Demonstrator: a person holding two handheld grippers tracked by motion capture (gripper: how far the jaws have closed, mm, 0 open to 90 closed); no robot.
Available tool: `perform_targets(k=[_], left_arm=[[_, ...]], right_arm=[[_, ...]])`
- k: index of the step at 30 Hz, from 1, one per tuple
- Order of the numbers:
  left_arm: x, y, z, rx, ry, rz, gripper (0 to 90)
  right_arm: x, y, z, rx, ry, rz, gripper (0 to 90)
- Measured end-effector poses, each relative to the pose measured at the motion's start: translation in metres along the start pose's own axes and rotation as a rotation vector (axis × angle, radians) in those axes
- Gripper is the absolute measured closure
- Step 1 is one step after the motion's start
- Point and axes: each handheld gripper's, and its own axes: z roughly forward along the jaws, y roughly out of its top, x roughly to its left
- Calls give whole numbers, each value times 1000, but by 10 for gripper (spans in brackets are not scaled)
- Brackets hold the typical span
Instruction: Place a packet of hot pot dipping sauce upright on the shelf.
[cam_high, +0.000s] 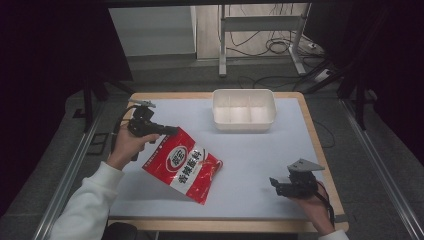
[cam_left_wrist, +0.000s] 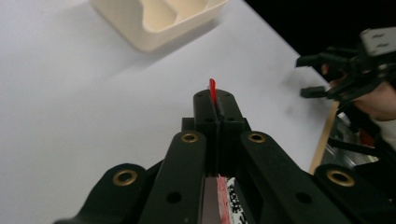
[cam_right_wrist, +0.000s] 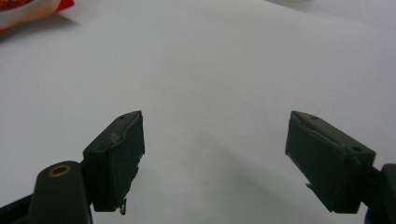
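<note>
while the left gripper (cam_high: 167, 130) pinches the top edge of the red snack bag (cam_high: 183, 165) above the white mat (cam_high: 250, 155), the right gripper (cam_high: 276, 184) rests near the front right corner, jaws spread, and a cream divided bin (cam_high: 243, 109) stands unobstructed at the far edge.

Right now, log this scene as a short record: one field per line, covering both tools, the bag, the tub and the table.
left tool: shut on the top edge of the snack bag, holding it lifted and tilted
right tool: open, holding nothing, low over the table near its right front corner
snack bag: red and white, sealed, left of centre
tub: white, divided, looks empty, at the far side of the table
table: white top with a wooden rim
</note>
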Motion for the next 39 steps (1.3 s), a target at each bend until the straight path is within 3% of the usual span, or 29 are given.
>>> perform_targets(k=[15, 29, 39], left_arm=[[-26, 35, -25, -100, -32, 63, 900], [-35, 64, -33, -158, -8, 76, 900], [-45, 84, -30, -170, 2, 97, 900]], right_arm=[[-1, 0, 0, 0, -3, -3, 199], [-3, -1, 1, 4, -8, 3, 199], [-3, -1, 1, 2, -6, 6, 199]])
